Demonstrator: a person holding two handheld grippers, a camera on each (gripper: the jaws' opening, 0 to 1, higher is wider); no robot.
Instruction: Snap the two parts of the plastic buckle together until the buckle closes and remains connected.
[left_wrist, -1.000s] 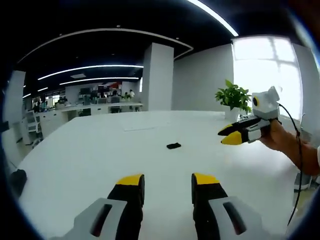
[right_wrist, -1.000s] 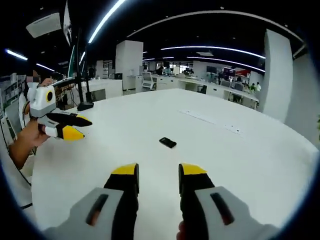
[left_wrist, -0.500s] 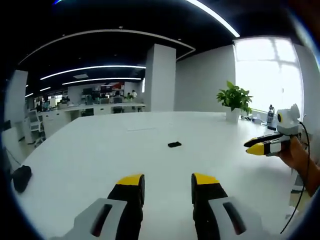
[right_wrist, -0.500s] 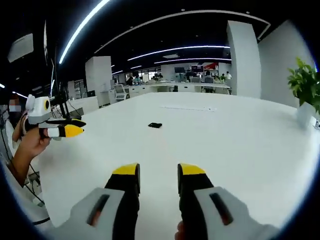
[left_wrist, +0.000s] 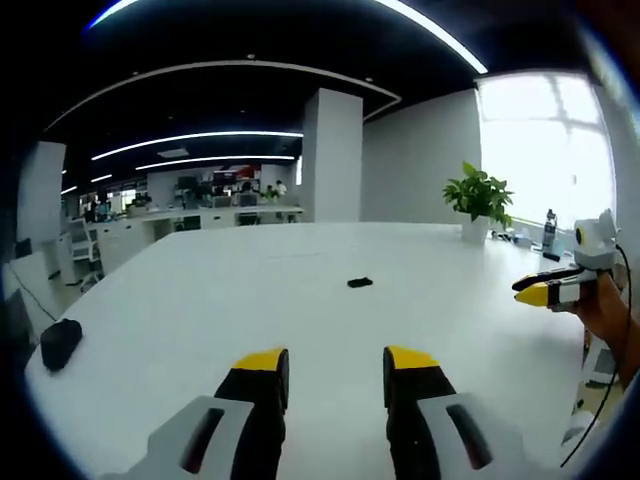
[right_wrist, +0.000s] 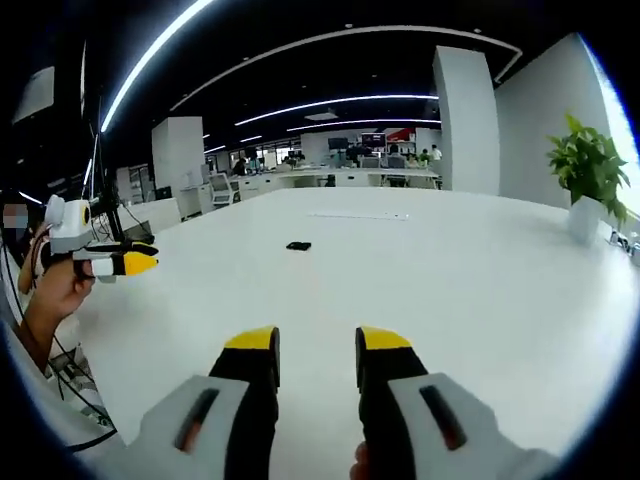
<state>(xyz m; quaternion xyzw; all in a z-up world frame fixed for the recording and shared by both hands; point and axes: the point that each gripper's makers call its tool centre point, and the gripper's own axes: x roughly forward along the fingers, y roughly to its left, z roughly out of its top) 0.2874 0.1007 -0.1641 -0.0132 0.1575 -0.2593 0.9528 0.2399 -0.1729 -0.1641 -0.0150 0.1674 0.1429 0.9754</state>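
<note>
the black plastic buckle (left_wrist: 360, 283) lies flat on the white counter (left_wrist: 200, 320), out toward the middle, small and dark; whether its two parts are joined cannot be told at this size. in the right gripper view the buckle (right_wrist: 297, 245) sits well ahead of the jaws and a little to the left of them.

the left gripper (left_wrist: 335, 362) hovers over the near part of the counter with its yellow-tipped jaws parted by a moderate gap, holding nothing and touching nothing; the buckle is far ahead, roughly in line with the gap. the right gripper (right_wrist: 316, 342) has its jaws apart by a similar gap, also empty.

a white pot holding a leafy green plant (left_wrist: 479, 196) stands near the far right edge of the counter. a dark computer mouse (left_wrist: 60, 342) rests at the left edge.
</note>
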